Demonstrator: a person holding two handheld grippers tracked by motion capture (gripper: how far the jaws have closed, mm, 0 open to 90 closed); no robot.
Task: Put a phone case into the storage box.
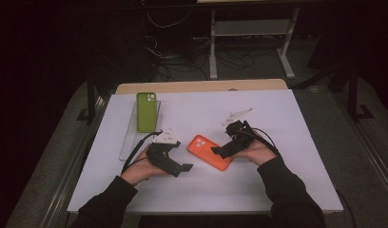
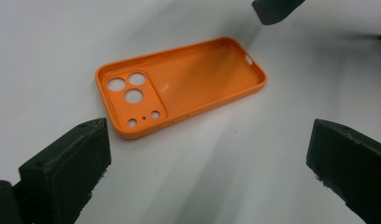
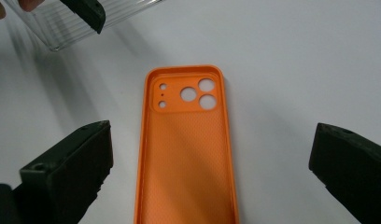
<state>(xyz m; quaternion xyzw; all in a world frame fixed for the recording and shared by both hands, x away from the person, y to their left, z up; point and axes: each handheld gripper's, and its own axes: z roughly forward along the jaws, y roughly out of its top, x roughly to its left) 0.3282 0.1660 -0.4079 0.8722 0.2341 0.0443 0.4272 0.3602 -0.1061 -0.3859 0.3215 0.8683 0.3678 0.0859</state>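
Two grippers are flanking an orange phone case (image 1: 208,152) that is lying hollow side up just below the middle of the high view. The left gripper (image 1: 182,167) is sitting to the case's lower left, the right gripper (image 1: 218,151) at its right edge, each with jaws spread wide and gripping nothing. Both cameras are looking along the case, probably because the person is lining up a grasp on it. A green phone case (image 1: 147,111) is resting on a clear tray (image 1: 128,142) toward the upper left, apparently set aside on the white table (image 1: 277,156).
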